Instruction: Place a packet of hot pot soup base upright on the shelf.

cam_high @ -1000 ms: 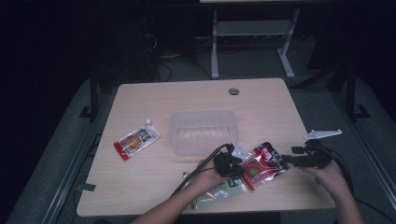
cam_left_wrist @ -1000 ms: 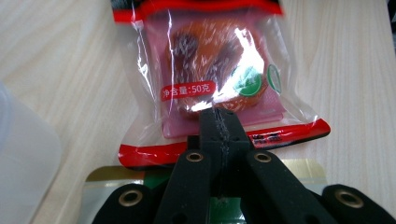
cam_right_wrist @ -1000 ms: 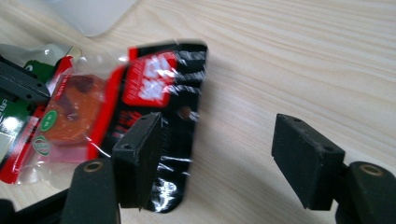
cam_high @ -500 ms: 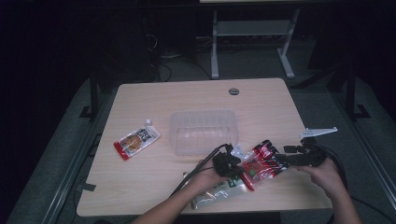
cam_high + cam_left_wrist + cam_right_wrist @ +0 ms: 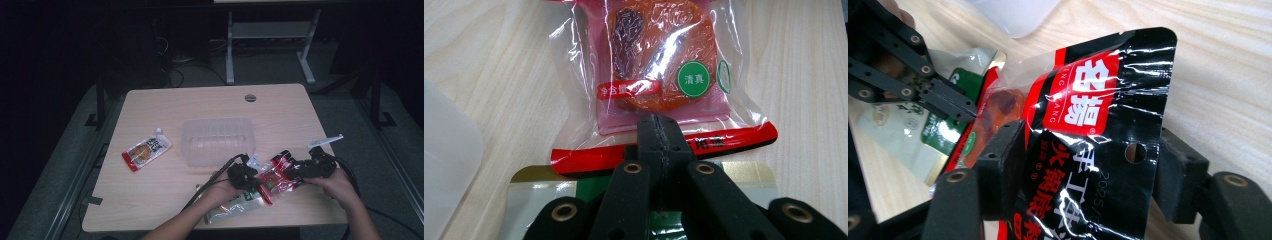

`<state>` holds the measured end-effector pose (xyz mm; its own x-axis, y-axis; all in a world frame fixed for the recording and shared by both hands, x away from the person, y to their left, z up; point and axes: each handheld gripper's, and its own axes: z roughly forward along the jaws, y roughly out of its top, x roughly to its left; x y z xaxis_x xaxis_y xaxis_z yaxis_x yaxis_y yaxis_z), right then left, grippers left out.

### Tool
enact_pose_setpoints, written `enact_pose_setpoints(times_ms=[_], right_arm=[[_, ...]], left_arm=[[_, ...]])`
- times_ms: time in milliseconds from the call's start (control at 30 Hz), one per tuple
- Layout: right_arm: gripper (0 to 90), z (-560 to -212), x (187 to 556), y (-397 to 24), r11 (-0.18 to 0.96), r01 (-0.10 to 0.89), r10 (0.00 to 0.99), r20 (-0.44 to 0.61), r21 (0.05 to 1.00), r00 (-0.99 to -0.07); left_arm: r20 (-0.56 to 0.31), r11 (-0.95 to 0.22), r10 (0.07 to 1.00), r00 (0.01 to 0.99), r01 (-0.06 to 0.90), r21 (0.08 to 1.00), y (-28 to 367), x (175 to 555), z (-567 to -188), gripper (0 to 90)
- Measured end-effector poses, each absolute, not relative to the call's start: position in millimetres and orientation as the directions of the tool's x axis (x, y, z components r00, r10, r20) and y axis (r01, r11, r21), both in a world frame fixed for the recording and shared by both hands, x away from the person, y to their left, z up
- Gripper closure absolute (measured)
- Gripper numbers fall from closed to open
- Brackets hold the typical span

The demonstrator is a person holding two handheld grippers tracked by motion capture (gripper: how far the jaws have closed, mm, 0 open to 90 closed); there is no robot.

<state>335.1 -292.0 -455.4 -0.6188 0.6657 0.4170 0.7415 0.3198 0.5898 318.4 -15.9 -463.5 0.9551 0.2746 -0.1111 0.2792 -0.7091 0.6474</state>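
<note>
Jaws of the left gripper (image 5: 659, 131) together; right gripper (image 5: 1088, 165) jaws closing around the black pouch (image 5: 1098, 150); clear tub (image 5: 218, 140) empty

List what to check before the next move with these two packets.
1. Black and red packet between the jaws of the right gripper: ok, one jaw at each side edge.
2. Right grip firm: cannot tell; the jaws have just been closing, and pad contact is unclear.
3. Left gripper shut: ok, its tip sits at the red seam of the clear packet.
4. Clear packet pinched rather than merely pressed: cannot tell.
5. Packets apart: not ok, the black and red packet overlaps the clear packet.
6. Clear container free of packets: ok.
</note>
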Motion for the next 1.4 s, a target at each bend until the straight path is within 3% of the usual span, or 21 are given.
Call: enact_pose_setpoints(times_ms=[200,333,533,600,1400], right_arm=[[54.5,-453.6,332.6,-303.0,0.276,0.74,0.642,0.456,0.613,-0.617],[70.1,-448.8,329.8,-303.0,0.291,0.713,0.626,0.436,0.638,-0.646],[76.9,-446.6,329.6,-301.0,0.296,0.709,0.61,0.444,0.64,-0.656],[85.3,-445.3,328.9,-300.2,0.304,0.695,0.597,0.438,0.652,-0.672],[90.0,-419.4,322.8,-286.0,0.21,0.618,0.392,0.514,0.758,-0.763]], left_arm=[[-0.1,-0.716,0.272,0.957,0.27,0.644,-15.9,318.3,-463.1,90.0],[-0.104,-0.709,0.276,0.955,0.276,0.65,-16.0,318.3,-463.6,90.0],[-0.106,-0.705,0.28,0.954,0.279,0.652,-15.6,317.6,-464.0,90.0],[-0.108,-0.704,0.281,0.954,0.281,0.652,-15.1,317.6,-464.0,90.0],[-0.123,-0.686,0.29,0.949,0.296,0.665,-12.5,318.4,-465.2,90.0]])
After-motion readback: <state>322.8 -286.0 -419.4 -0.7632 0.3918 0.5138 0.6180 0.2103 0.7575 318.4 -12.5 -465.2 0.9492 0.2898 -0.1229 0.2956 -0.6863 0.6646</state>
